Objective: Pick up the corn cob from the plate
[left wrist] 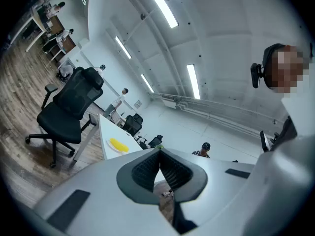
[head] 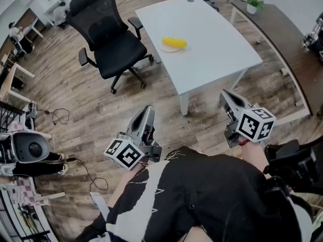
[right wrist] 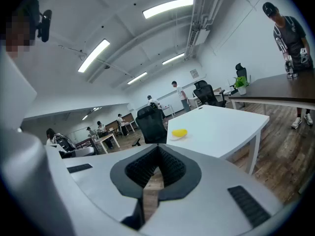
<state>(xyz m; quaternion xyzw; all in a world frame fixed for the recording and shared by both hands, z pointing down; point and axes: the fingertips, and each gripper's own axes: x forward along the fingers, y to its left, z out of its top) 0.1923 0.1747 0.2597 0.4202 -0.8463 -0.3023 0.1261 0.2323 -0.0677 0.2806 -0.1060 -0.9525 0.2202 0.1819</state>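
Your left gripper (head: pixel 147 110) and right gripper (head: pixel 225 95): fingers closed, nothing between them, both well short of the surface (head: pixel 217 44). Corn cob (head: pixel 174 42) lies on the plate (head: pixel 166 48).

Table (head: pixel 212 39) top showing smooth matt white finish. Floor (head: pixel 75 100) showing wood-grain planks, low sheen. Chair (head: pixel 113 47) showing black mesh back, cloth seat. Corn cob (head: pixel 174 42) looking smooth, glossy yellow, plastic-like; plate (head: pixel 165 47) looking plain smooth white. Left gripper (head: pixel 147 110) and right gripper (head: pixel 225 94): 2 shells showing matt grey plastic; pads (left wrist: pixel 147 168) showing black ribbed texture.
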